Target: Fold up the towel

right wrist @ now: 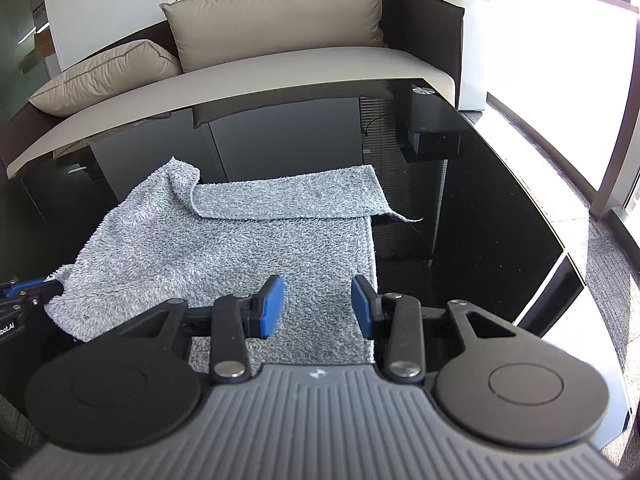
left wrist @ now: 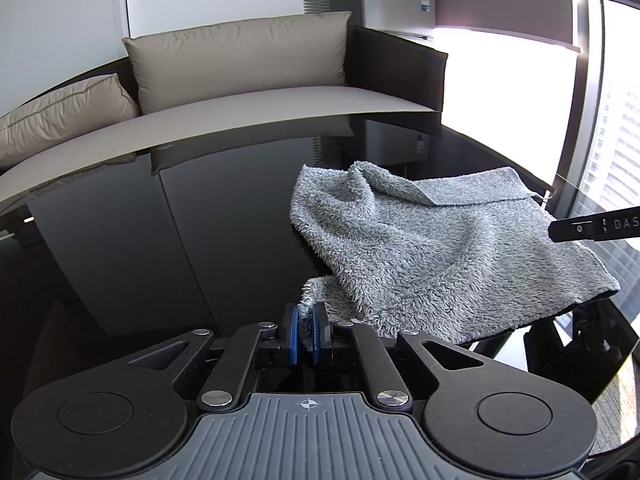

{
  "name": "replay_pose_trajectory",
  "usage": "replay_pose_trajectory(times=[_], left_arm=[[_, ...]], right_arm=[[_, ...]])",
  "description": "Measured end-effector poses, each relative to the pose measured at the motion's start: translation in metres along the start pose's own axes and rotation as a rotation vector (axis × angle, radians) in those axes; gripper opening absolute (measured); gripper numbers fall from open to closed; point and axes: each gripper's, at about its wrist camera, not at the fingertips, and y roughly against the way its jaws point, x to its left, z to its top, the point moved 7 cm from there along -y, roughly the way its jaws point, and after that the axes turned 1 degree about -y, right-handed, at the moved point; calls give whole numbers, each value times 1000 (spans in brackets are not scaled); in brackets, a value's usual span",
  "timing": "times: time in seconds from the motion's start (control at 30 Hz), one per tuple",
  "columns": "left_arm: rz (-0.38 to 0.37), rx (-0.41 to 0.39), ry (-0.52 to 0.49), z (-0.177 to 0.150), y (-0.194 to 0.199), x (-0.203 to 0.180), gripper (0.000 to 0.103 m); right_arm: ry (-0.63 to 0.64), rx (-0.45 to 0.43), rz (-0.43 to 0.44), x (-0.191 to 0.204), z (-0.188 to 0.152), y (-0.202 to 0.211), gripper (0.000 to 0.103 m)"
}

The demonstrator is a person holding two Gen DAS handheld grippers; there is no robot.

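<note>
Your left tongs (left wrist: 306, 326) pinching a near corner of the fluffy grey towel (left wrist: 436, 248), your right tongs (right wrist: 318, 306) spread above its near edge, gripping nothing, towel rumpled on the glossy black worktop (left wrist: 200, 220), far edge folded over.
</note>
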Motion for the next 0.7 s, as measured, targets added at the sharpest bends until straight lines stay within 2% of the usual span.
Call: replay_pose_trajectory(times=[0.23, 0.7], left_arm=[[61, -3, 3, -5, 9, 7, 6], [137, 18, 60, -21, 35, 4, 8]], right_arm=[[10, 16, 26, 5, -11, 7, 40], [80, 12, -5, 3, -11, 2, 40]])
